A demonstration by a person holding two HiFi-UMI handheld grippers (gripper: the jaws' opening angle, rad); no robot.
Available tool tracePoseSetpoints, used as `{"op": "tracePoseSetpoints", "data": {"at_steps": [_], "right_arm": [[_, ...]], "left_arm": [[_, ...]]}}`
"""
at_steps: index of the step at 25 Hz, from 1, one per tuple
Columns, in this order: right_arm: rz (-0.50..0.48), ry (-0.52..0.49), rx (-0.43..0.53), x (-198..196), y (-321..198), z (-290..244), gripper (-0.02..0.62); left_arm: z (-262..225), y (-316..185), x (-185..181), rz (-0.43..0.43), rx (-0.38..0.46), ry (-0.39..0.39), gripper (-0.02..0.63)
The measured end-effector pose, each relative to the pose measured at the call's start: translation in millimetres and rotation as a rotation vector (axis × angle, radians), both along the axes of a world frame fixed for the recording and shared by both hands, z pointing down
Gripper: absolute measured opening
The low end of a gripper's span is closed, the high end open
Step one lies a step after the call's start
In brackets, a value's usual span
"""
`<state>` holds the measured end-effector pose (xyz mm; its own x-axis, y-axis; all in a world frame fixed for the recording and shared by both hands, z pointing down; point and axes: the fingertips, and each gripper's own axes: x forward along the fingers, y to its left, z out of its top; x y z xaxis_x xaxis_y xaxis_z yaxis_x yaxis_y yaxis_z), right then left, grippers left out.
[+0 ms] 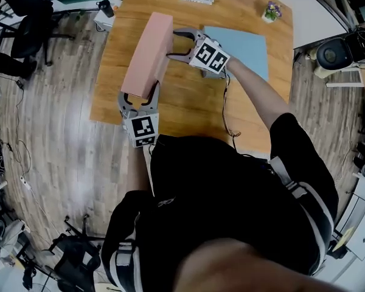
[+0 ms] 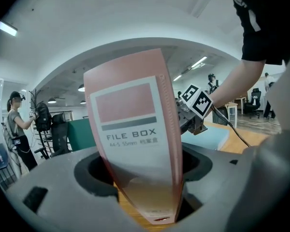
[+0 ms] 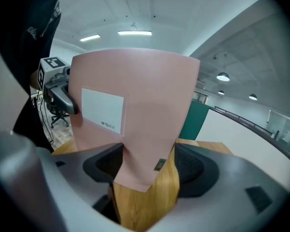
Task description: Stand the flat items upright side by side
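So the pink file box is standing on its long edge on the counter, and both tongs are holding onto it, one at each end. The left tongs are clamping the near end, where the spine with the "FILE BOX" label is sitting right between the jaws, filling the gap. The right tongs are coming in from the side at the far end. A lower corner of the box is wedging down between their jaws, and the pads are looking pressed on it from both sides, with bare wood showing just underneath. So the box is running straight from one pair of tongs to the other.

The right arm is stretching well out over the counter, angling slightly down. The left one is staying tucked in close to the body, pointing nearly level.

A blue file box is lying flat just beside the right tongs, on the side away from the left pair.
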<state>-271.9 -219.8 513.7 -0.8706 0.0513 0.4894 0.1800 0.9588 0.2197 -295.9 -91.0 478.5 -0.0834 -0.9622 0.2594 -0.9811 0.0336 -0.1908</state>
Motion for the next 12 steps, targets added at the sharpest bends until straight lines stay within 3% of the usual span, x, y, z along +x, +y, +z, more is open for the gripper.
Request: {"op": "tracePoseSetpoints", "data": {"at_steps": [6,12], "right_arm": [[-0.037,0.011,0.020,-39.1,-12.2,-3.2,0.333],[0.036,-0.030,-0.015,-46.0,-15.7,-7.0,0.334]], "left_arm": [[0.2,-9.1,-21.1,-0.080,0.008,0.025,0.357],[-2.3,-9.0,-33.2,-0.090,0.009,0.038,0.359]]}}
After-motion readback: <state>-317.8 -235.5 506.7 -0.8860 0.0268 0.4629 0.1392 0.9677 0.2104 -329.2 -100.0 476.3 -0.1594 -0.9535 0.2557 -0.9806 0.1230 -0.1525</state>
